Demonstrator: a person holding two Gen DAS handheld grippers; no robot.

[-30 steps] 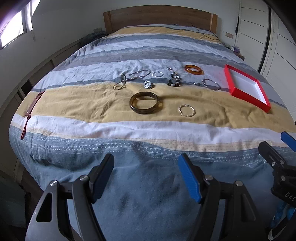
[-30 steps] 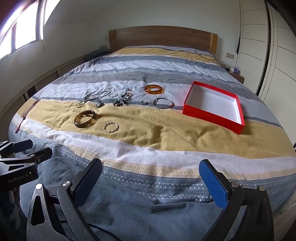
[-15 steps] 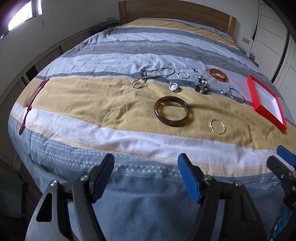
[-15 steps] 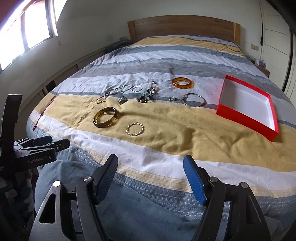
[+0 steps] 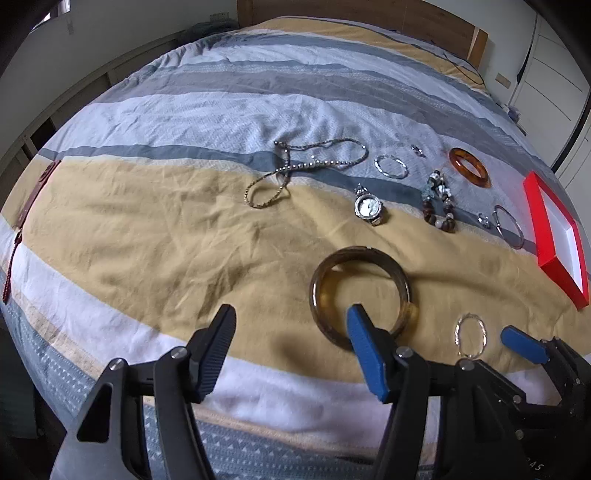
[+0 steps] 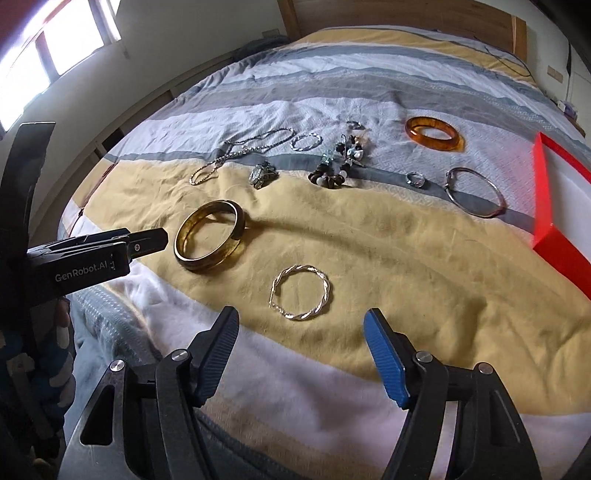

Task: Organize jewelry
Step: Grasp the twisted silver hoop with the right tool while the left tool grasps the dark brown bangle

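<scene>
both claws spread, holding nothing | left claw (image 5: 290, 334) at brown bangle (image 5: 360, 295), right claw (image 6: 301, 338) near twisted ring (image 6: 301, 291), both by bed's (image 6: 406, 240) foot edge | straddle the rim, pinch gently, red box (image 6: 557, 225) waits right

A striped duvet (image 5: 192, 122) is covering the bed; a wooden headboard (image 6: 406, 14) is standing against the wall, and daylight is entering through a window (image 6: 55, 48) (left side).
</scene>
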